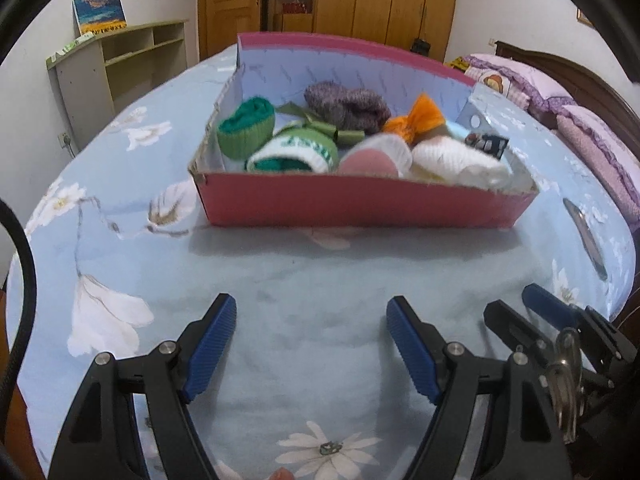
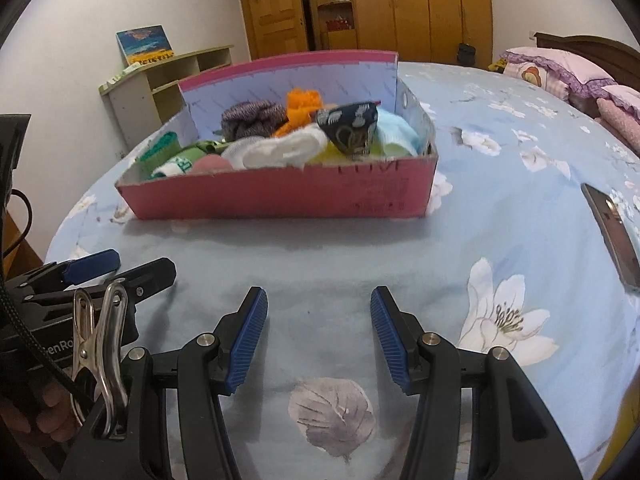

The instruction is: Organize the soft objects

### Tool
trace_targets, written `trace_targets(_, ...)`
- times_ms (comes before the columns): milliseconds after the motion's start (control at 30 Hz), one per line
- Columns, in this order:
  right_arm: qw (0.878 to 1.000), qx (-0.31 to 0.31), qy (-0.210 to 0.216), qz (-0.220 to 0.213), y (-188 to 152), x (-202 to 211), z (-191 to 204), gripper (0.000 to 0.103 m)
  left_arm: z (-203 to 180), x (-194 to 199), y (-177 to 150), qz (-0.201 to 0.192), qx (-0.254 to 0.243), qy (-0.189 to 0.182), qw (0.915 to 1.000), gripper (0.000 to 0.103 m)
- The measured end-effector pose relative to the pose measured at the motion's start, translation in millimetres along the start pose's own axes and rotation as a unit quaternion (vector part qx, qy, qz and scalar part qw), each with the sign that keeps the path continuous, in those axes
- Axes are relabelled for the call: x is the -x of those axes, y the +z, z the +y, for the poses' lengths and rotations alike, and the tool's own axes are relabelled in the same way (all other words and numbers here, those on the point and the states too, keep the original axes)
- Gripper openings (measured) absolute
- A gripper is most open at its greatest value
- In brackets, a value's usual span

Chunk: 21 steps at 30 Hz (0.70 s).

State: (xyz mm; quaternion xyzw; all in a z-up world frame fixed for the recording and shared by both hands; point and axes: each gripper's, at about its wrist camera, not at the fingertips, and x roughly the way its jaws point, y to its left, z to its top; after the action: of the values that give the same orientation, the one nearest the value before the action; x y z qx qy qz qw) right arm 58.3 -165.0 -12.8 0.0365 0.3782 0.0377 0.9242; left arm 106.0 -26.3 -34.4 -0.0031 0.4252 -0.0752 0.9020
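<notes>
Currently both tongs, left gripper [image 1: 310, 320] and right gripper [image 2: 318, 312], gape empty; approach pink box [image 2: 280, 196] squarely, pinching one sock.

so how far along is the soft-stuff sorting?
Looks nearly done: the rolled socks and other soft bundles all sit in the pink box. In hand: nothing; left hand-held gripper and right hand-held gripper are open over the bedsheet. No loose soft items visible.
</notes>
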Motion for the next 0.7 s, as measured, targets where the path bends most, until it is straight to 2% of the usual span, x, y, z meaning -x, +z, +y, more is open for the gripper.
trace_targets(700, 1.000, -0.006, 0.001, 0.009, -4.5, -8.5, -1.5, 0.057, -3.2, -8.9, -11.4, 0.001, -0.005, 0.009, 1.0000, 0.083)
